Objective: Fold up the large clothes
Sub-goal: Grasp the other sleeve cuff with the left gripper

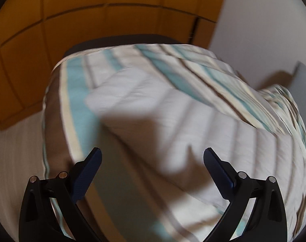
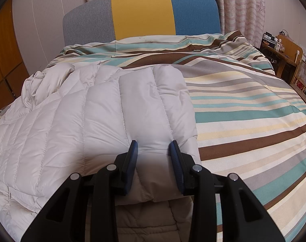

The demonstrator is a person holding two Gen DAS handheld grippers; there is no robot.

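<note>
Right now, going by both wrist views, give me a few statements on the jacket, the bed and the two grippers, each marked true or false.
1. The right gripper pinches a fold of the white puffer jacket. True.
2. The left gripper holds the jacket too. False: its jaws stand wide apart with nothing between them.
3. The jacket lies on a striped bedcover. True.
4. The headboard is plain brown. False: it has grey, yellow and blue panels.
</note>
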